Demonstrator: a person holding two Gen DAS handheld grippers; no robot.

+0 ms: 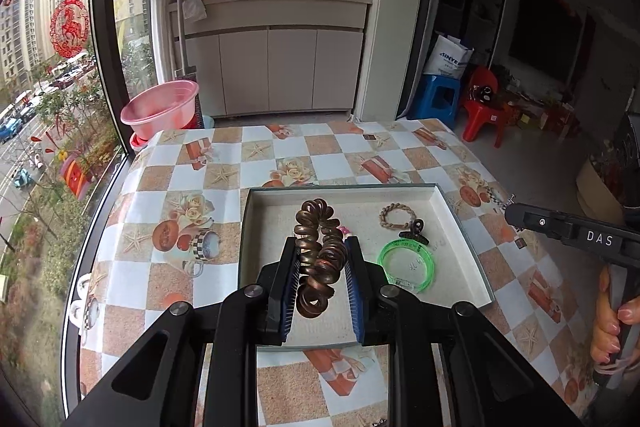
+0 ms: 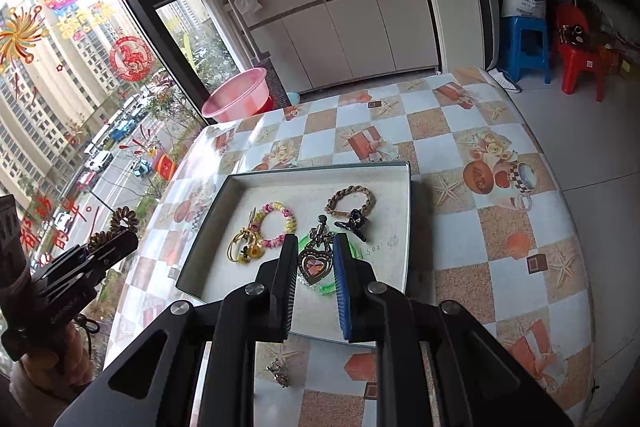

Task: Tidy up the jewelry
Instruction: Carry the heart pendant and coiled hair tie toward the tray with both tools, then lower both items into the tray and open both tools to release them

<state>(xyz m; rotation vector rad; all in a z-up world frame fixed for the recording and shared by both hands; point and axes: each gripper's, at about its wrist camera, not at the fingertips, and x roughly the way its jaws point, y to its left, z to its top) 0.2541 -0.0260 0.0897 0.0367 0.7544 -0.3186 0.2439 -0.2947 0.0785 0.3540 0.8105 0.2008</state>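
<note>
Legible writing first: I read "DAS" in white on the black body of the right gripper (image 1: 514, 213) as it enters the left wrist view, and a partial "SINYE" in blue on a white bag (image 1: 448, 57) standing on a blue stool (image 1: 436, 99) at the back of the room. There are faint handwritten marks on the tray (image 2: 408, 211) floor; I cannot read them. The left gripper (image 1: 321, 275) is clenched on a brown coil hair tie (image 1: 318, 255), its blue pads pressing both sides, and it holds the coil above the tray. The right gripper is clamped on a heart pendant (image 2: 316, 263), which hangs between the pads over the tray's near half, a short chain rising from its top. Contents of the shallow grey tray, on the checked tablecloth (image 2: 500, 291): a green bangle (image 1: 406, 261) carrying a small label too small to read, a braided tan bracelet (image 2: 351, 203), a small black clip (image 2: 354, 223) just beside the bracelet, a pink-and-yellow bead bracelet (image 2: 276, 225), and a yellow piece (image 2: 244, 249) touching the bead bracelet. One small metal charm (image 2: 279, 373) lies on the cloth outside the tray, near its front edge. A pink basin (image 1: 160, 105) sits beyond the table by the window; its contents are not visible to me.
</note>
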